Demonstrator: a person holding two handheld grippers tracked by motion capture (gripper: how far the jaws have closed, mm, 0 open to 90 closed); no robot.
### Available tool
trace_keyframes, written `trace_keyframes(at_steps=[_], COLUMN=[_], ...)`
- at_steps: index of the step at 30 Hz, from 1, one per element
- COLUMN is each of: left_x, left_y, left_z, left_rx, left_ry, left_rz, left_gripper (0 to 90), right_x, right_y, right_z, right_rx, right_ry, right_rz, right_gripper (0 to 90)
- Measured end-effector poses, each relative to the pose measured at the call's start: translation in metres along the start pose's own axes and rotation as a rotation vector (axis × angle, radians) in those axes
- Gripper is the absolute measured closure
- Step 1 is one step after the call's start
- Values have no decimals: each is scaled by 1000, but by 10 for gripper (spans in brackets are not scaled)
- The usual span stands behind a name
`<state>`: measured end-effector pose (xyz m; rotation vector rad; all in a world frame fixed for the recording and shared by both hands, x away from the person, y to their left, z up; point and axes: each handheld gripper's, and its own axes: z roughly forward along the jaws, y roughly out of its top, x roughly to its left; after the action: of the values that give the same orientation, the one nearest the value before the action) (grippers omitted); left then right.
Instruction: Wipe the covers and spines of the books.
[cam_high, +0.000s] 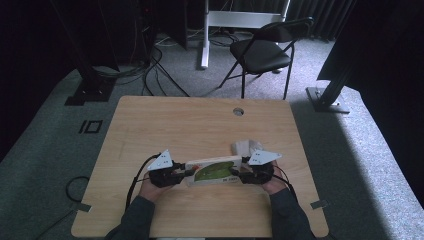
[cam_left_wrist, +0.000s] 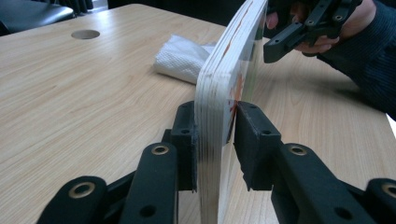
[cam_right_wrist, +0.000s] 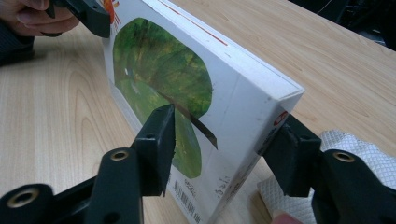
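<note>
Grey carpet and a folding chair (cam_high: 261, 50) are lying beyond my desk (cam_high: 200, 120). At near centre I am holding a board book (cam_high: 214, 170) up on its long edge. My left tool (cam_high: 181, 173) is clamping its left end, the right tool (cam_high: 239, 175) its spine end, just in front of a paper towel (cam_high: 243, 147). I judge it stiff, light, glossy: grip the ends firmly, since the cover may be slipping.

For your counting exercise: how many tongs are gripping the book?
2. The left tongs clamp one end of the book; the right tongs clamp the opposite end, beside the paper towel.
</note>
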<state>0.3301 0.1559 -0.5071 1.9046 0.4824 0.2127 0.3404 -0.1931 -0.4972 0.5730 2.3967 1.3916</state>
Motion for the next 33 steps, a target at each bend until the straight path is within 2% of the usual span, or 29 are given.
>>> trace_keyframes(at_steps=[4, 15, 23, 28, 30, 31, 33], left_x=[-3, -6, -10, -8, -9, -9, -8], left_y=[3, 3, 1, 0, 0, 0, -1], left_z=[8, 21, 30, 31, 32, 32, 32], left_rx=[4, -22, -6, -11, -3, -4, -10], left_ry=[-16, -45, -17, -27, -31, -34, -45], left_rz=[7, -6, 27, 22, 63, 71, 55], left_gripper=[641, 631, 649, 665, 679, 681, 687], right_x=[1, 2, 2, 3, 3, 3, 3], right_y=[-1, -3, -3, -3, -3, -3, -4], right_z=[-1, -3, -3, -3, -3, -3, -3], right_rx=[-5, -15, -16, -16, -17, -17, -18], right_ry=[3, 14, 15, 13, 12, 12, 12], right_rz=[-5, -12, -14, -15, -14, -15, -15], right_gripper=[495, 497, 497, 497, 498, 497, 500])
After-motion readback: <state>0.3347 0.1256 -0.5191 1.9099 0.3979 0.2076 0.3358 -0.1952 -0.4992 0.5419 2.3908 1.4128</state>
